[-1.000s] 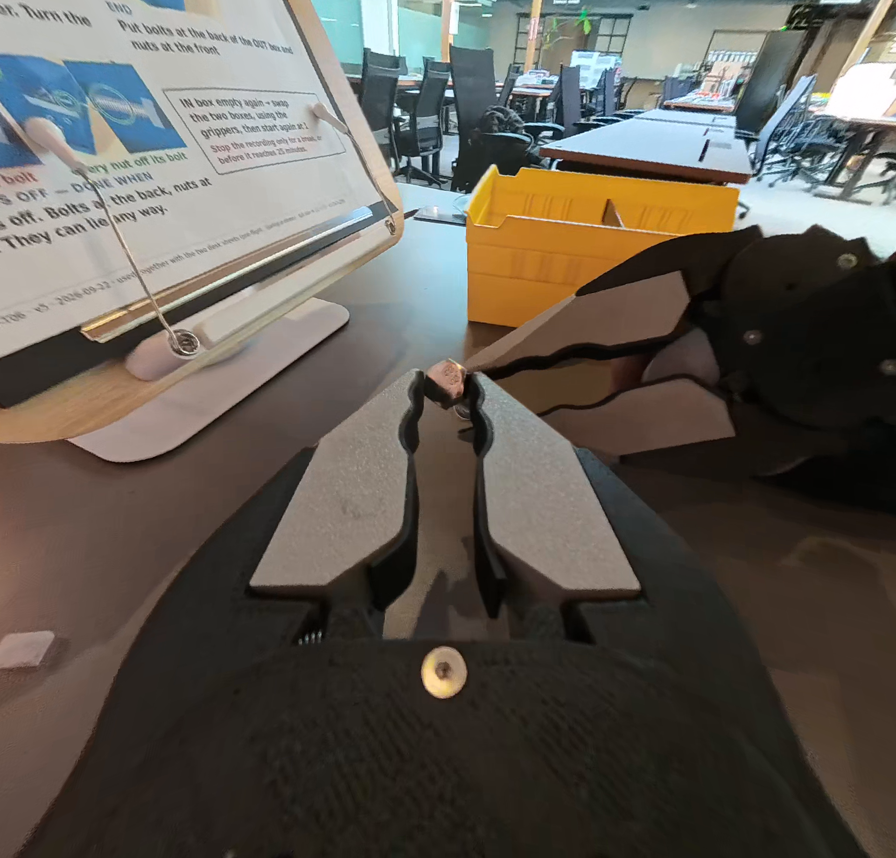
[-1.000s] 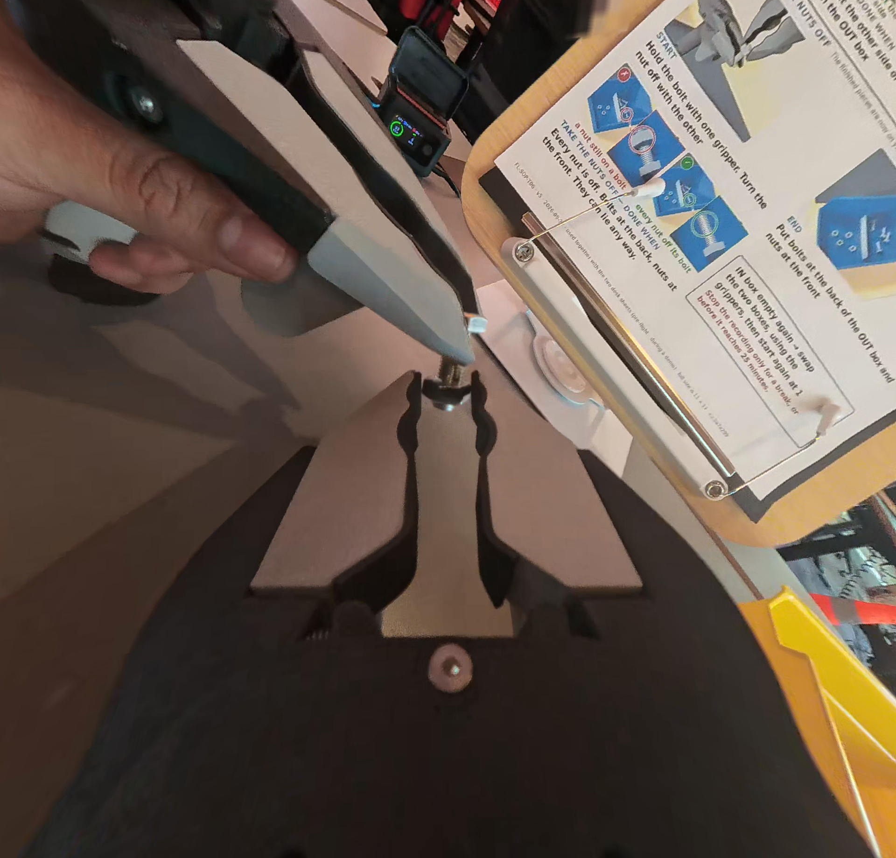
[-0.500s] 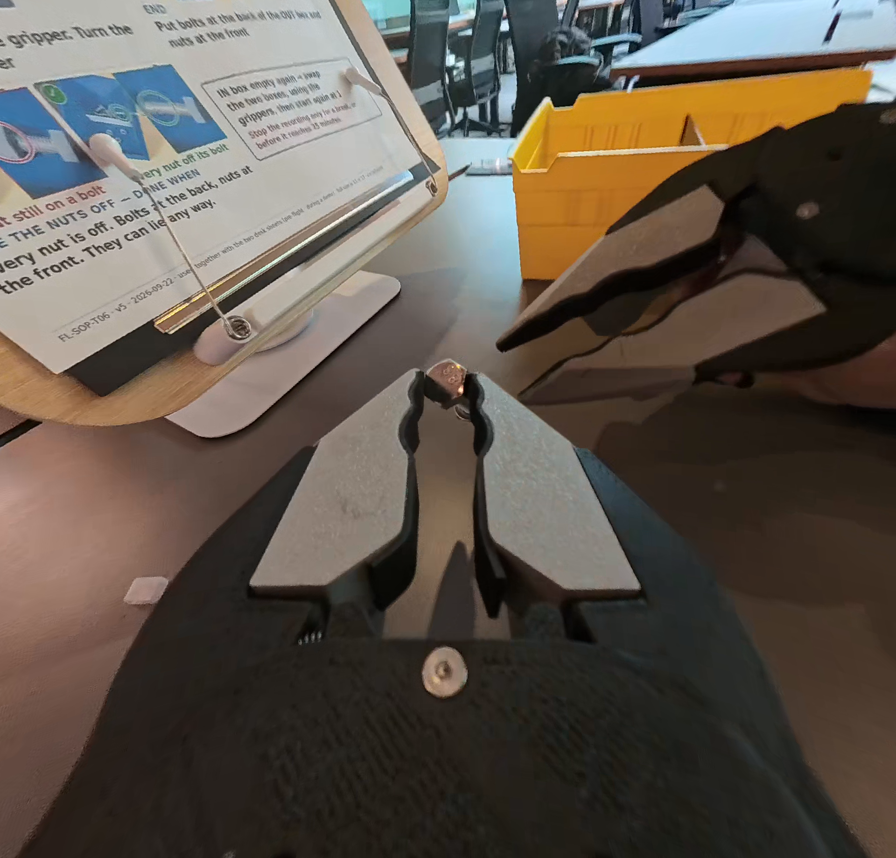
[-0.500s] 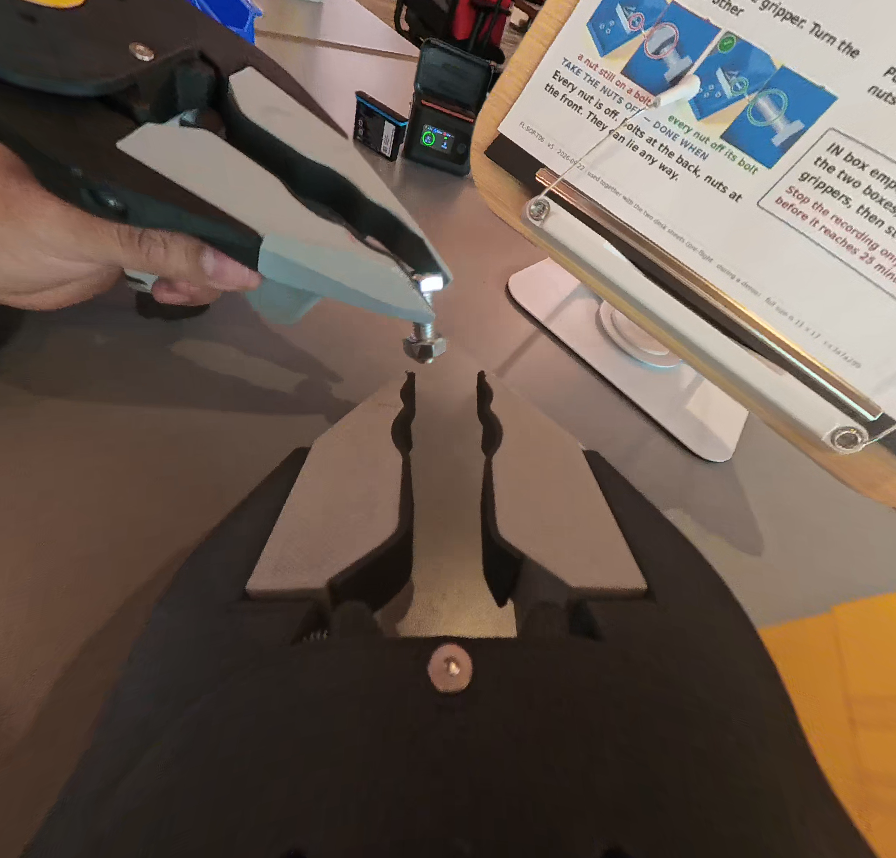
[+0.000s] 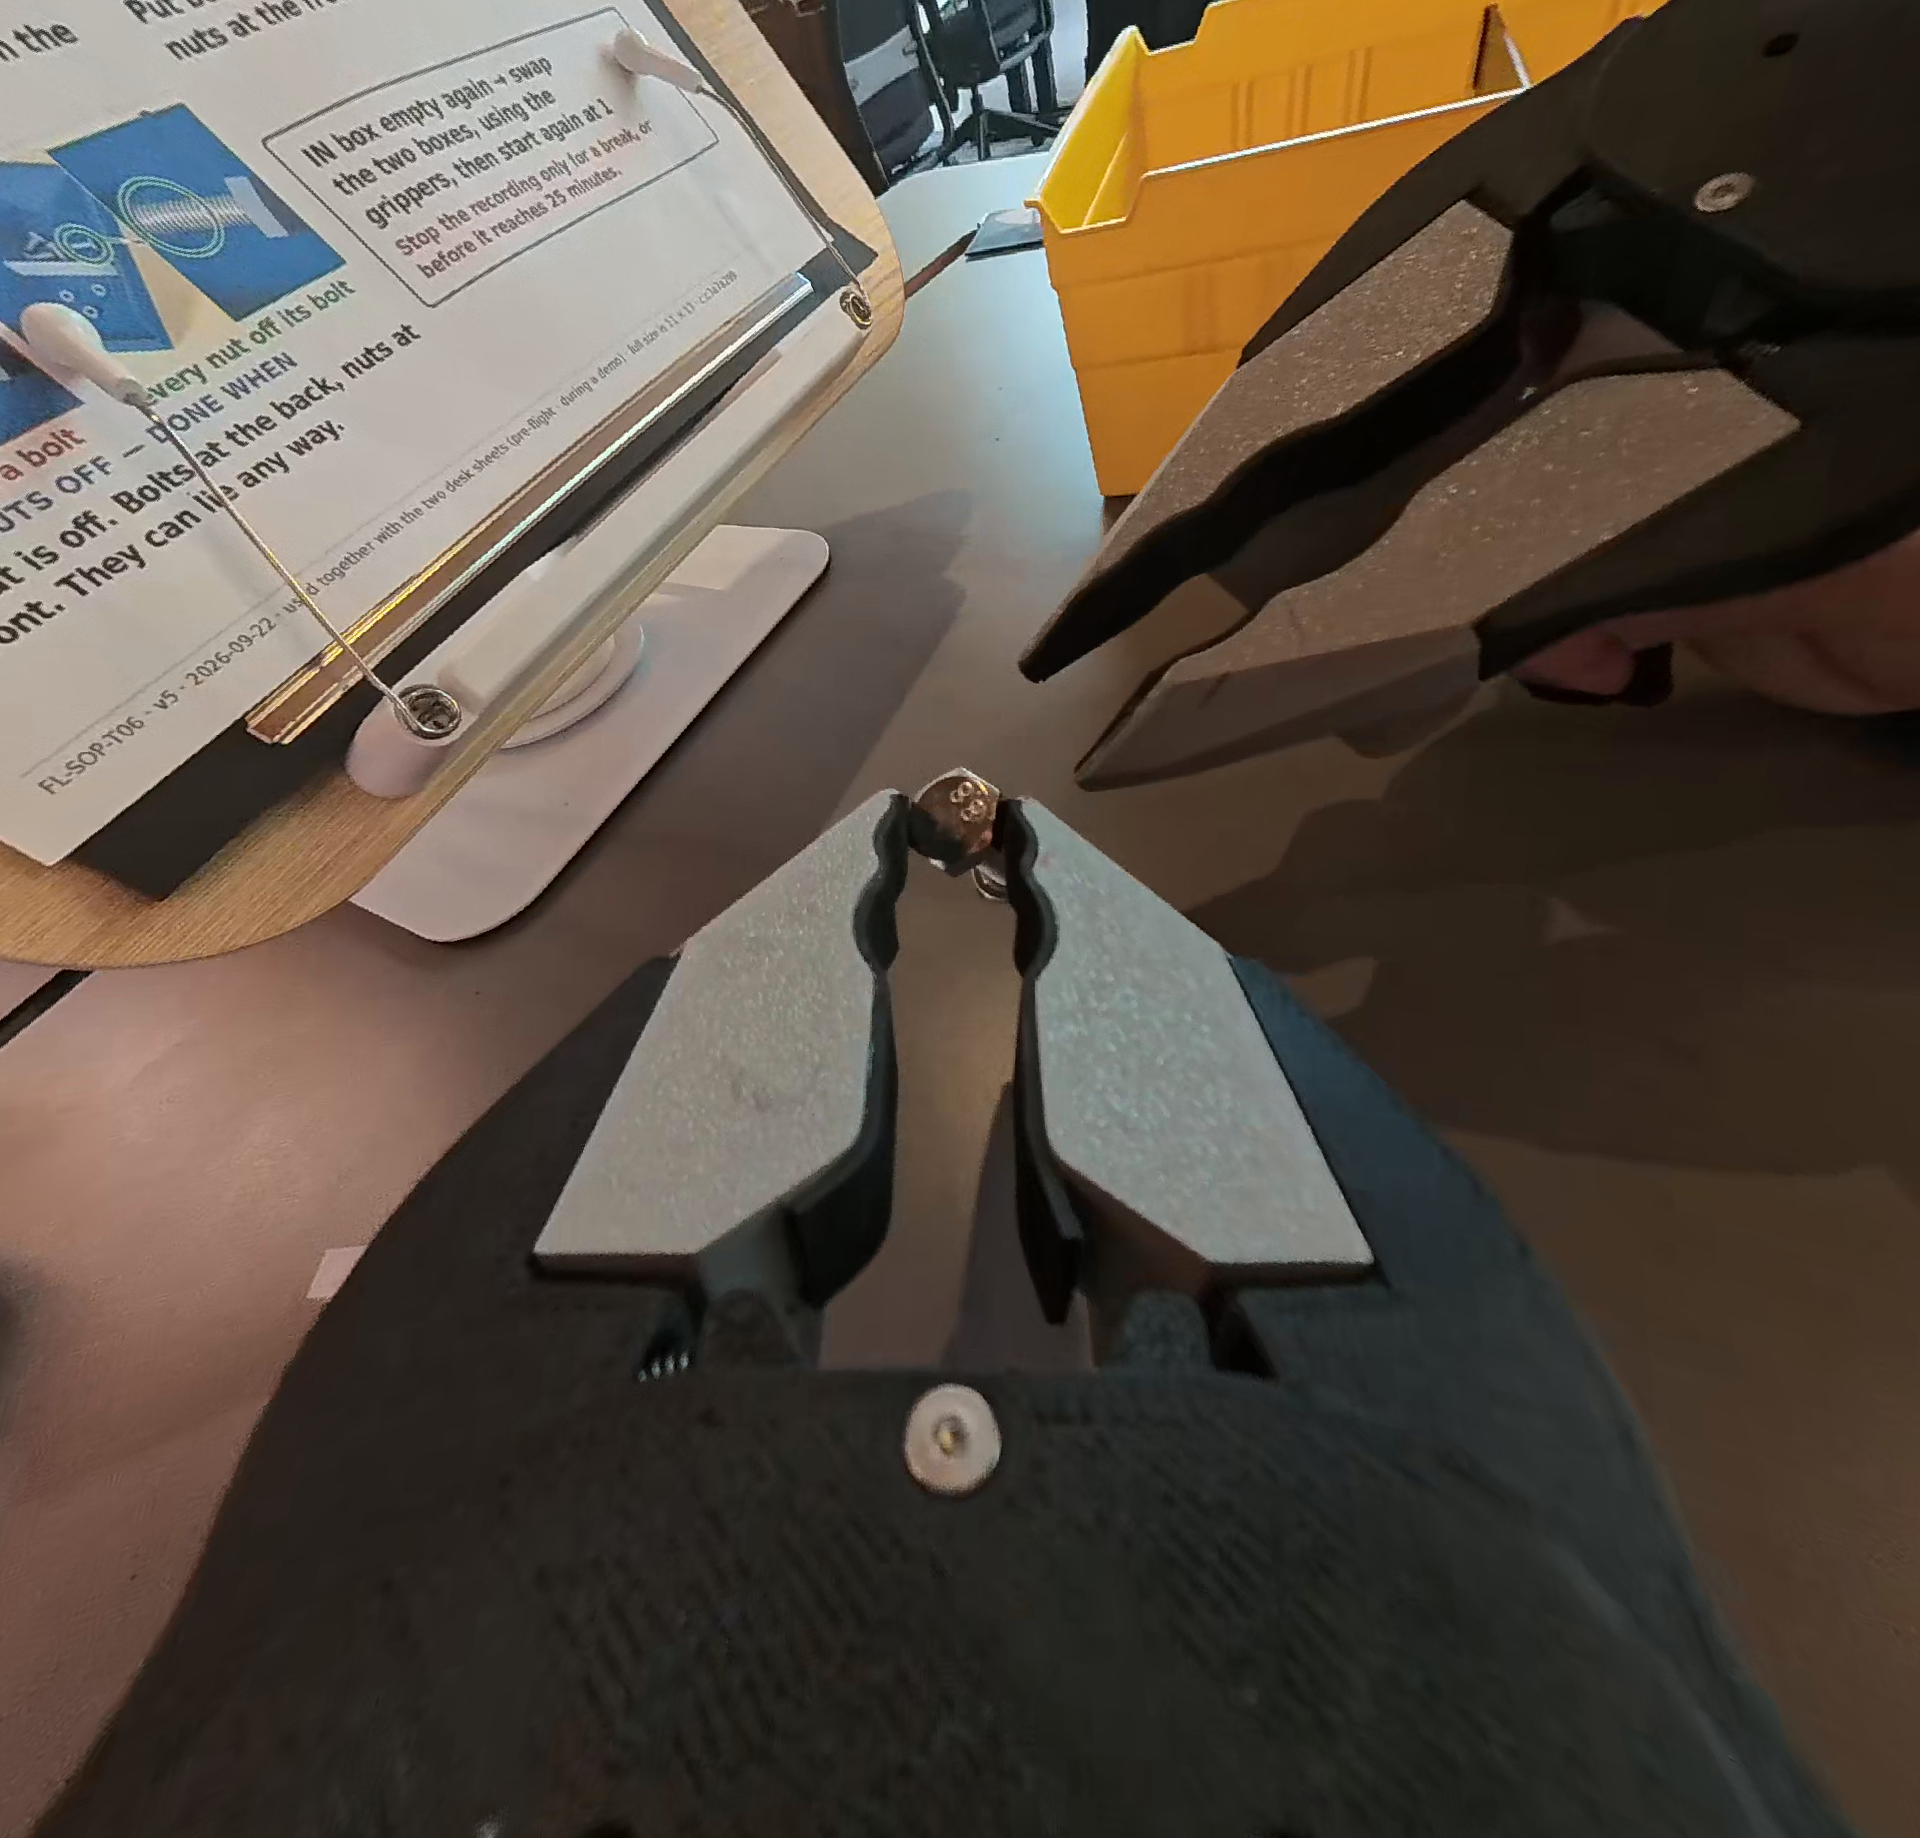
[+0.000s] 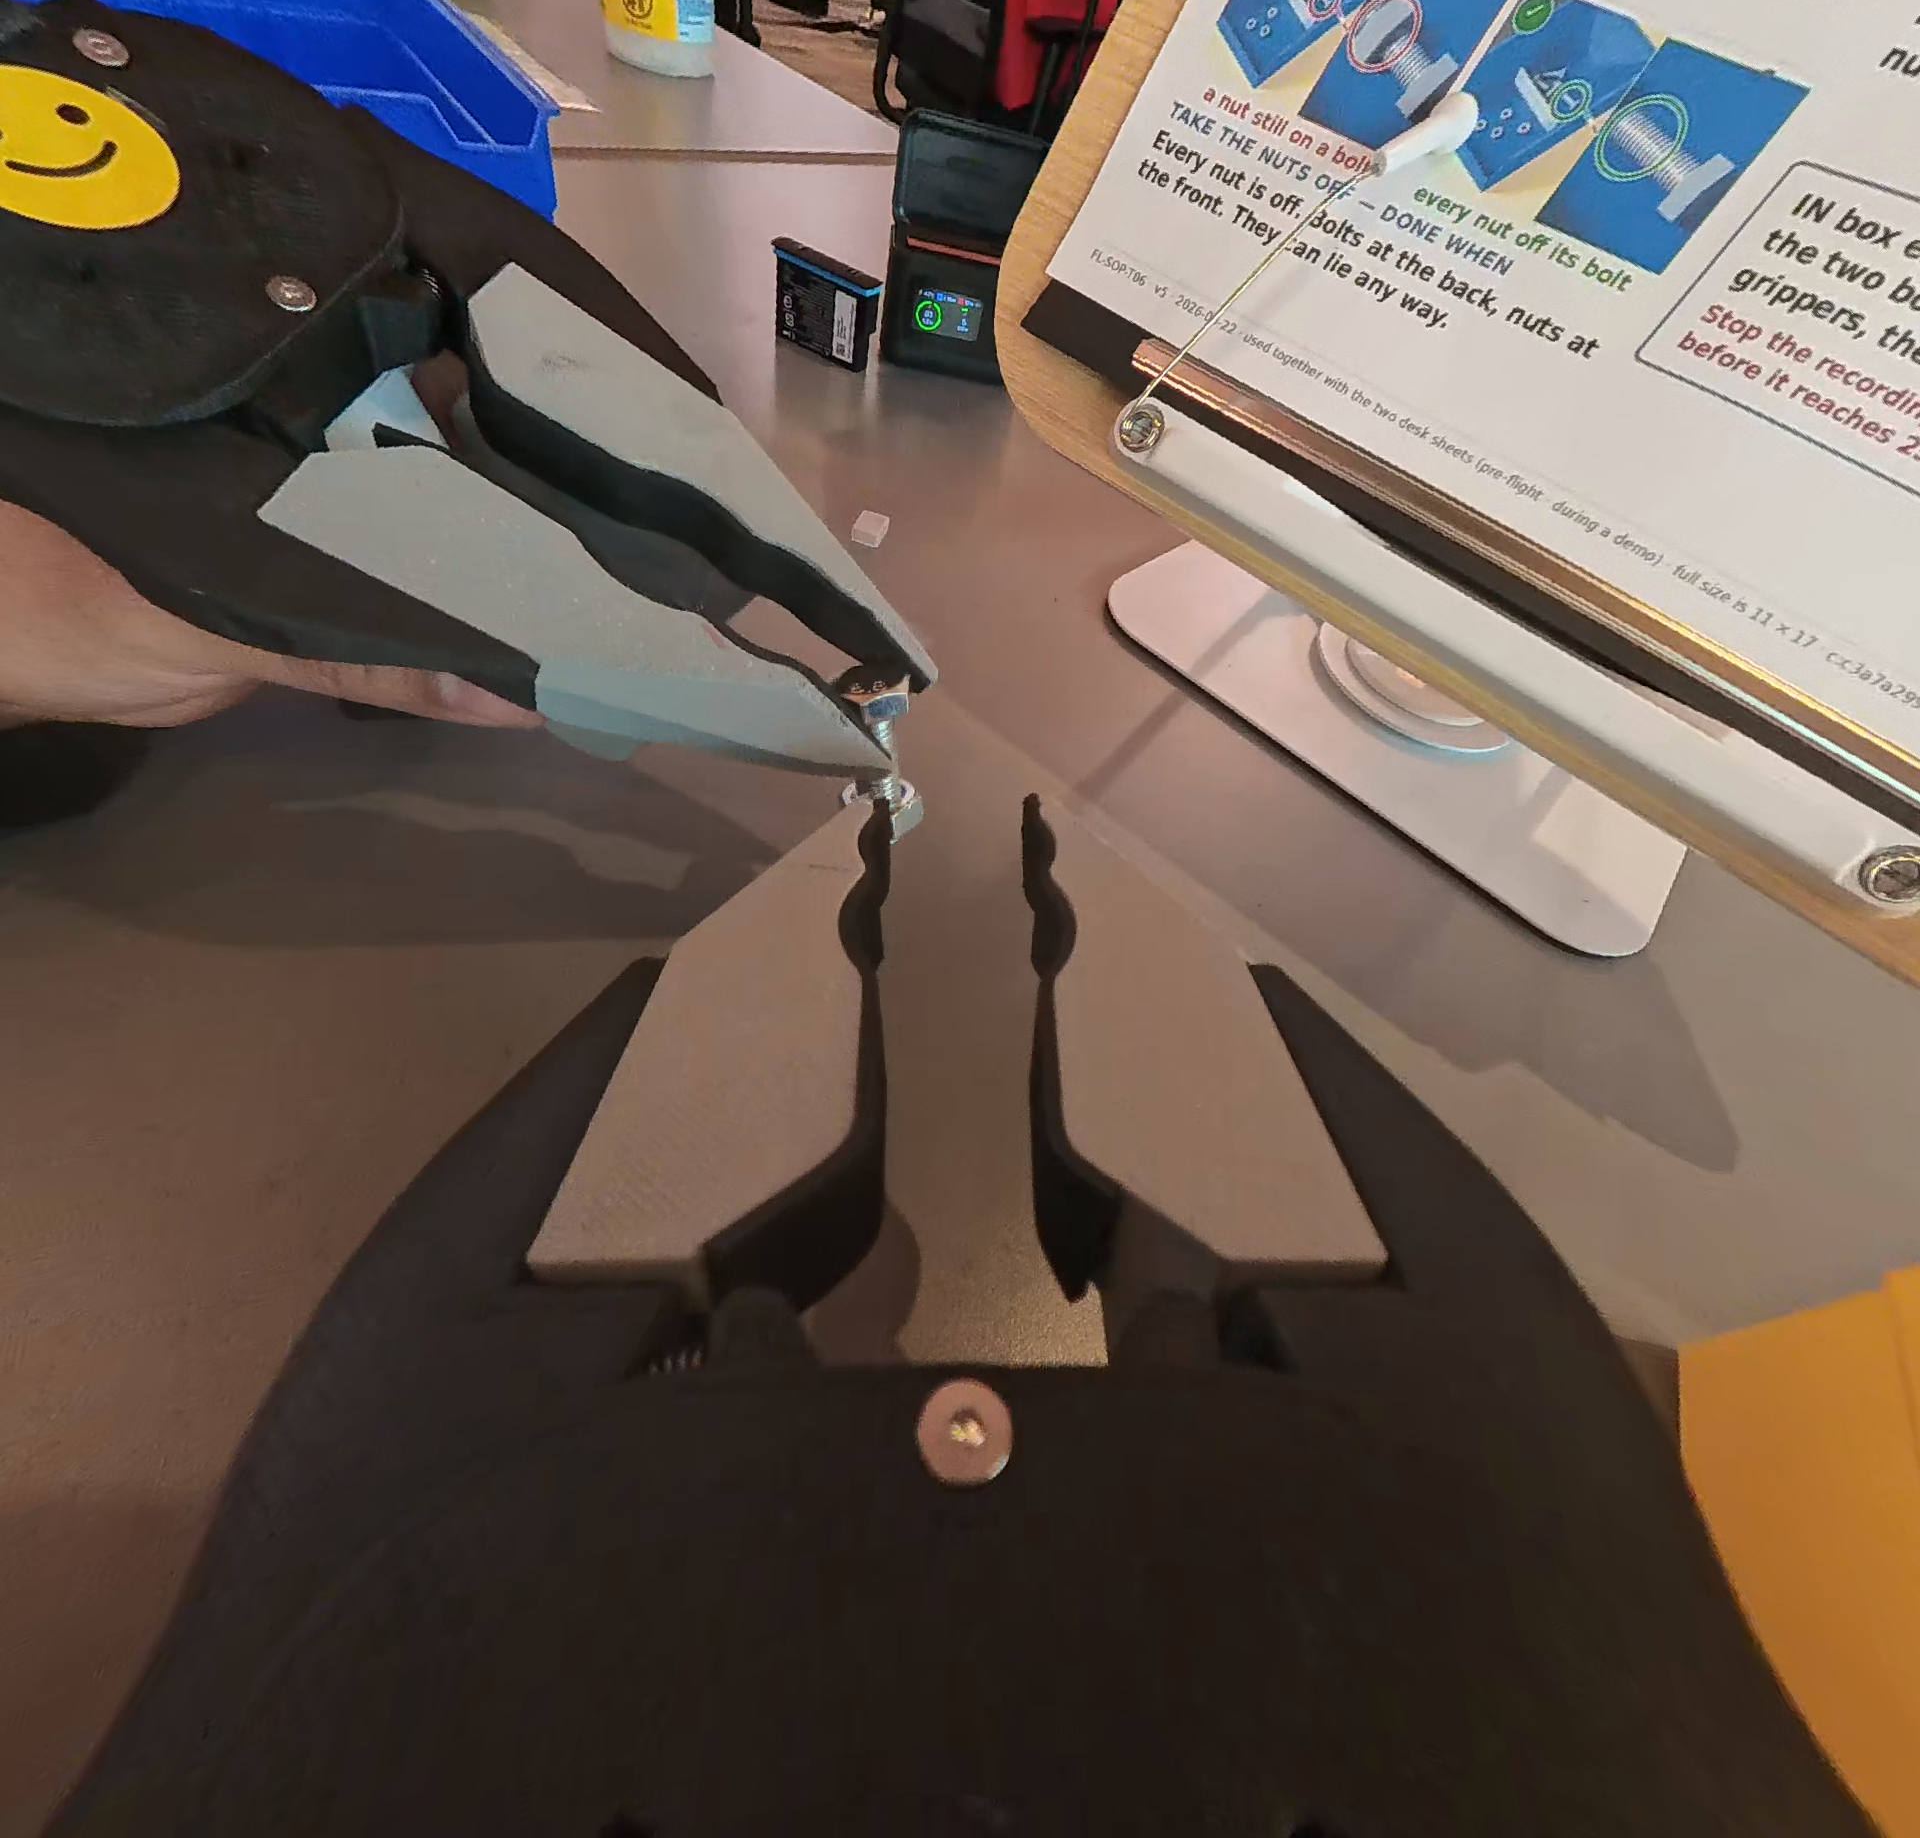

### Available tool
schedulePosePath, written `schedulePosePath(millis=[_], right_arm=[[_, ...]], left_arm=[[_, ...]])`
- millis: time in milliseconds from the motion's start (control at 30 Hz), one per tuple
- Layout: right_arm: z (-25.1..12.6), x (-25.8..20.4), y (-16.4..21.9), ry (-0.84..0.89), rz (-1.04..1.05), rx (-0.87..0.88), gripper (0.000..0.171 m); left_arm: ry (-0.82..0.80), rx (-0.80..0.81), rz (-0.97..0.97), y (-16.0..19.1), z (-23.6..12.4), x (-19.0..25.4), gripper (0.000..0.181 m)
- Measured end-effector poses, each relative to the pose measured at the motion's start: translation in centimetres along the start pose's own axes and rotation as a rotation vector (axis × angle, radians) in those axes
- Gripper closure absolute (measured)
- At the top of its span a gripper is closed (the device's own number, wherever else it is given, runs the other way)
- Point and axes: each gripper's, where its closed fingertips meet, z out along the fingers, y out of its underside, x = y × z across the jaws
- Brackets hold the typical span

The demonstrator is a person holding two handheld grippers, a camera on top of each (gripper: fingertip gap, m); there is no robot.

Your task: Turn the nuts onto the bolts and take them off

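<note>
My left gripper (image 5: 958, 824) is shut on the hex head of a small steel bolt (image 5: 956, 814) and holds it above the dark table. In the right wrist view the left gripper (image 6: 891, 695) comes in from the left. The bolt (image 6: 881, 739) hangs shaft down from its tips, with a nut (image 6: 894, 803) threaded near the lower end. My right gripper (image 6: 948, 817) is open and empty. Its left fingertip sits just beside the nut, and the nut is outside the gap. In the left wrist view the right gripper (image 5: 1070, 723) is open to the right of the bolt.
A wooden stand with an instruction sheet (image 5: 416, 354) (image 6: 1475, 417) stands just behind the bolt. A yellow bin (image 5: 1195, 261) (image 6: 1808, 1476) is on the right, a blue bin (image 6: 312, 53) at the far left. A battery (image 6: 826, 308), a black device (image 6: 951, 261) and a small white block (image 6: 869, 528) lie on the table. My two grippers' fingertips are within a few centimetres of each other.
My right gripper has let go of the nut, opened and drawn back a little. The left gripper still holds the bolt and has tilted slightly.
</note>
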Motion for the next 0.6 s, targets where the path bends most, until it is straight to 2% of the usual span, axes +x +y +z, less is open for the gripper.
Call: schedulePosePath(millis=[600], right_arm=[[-0.11,0.05,-0.07,-0.014,0.018,0.007,0.149]], left_arm=[[0.016,-0.034,0.032,0.51,0.31,0.53,0.165]])
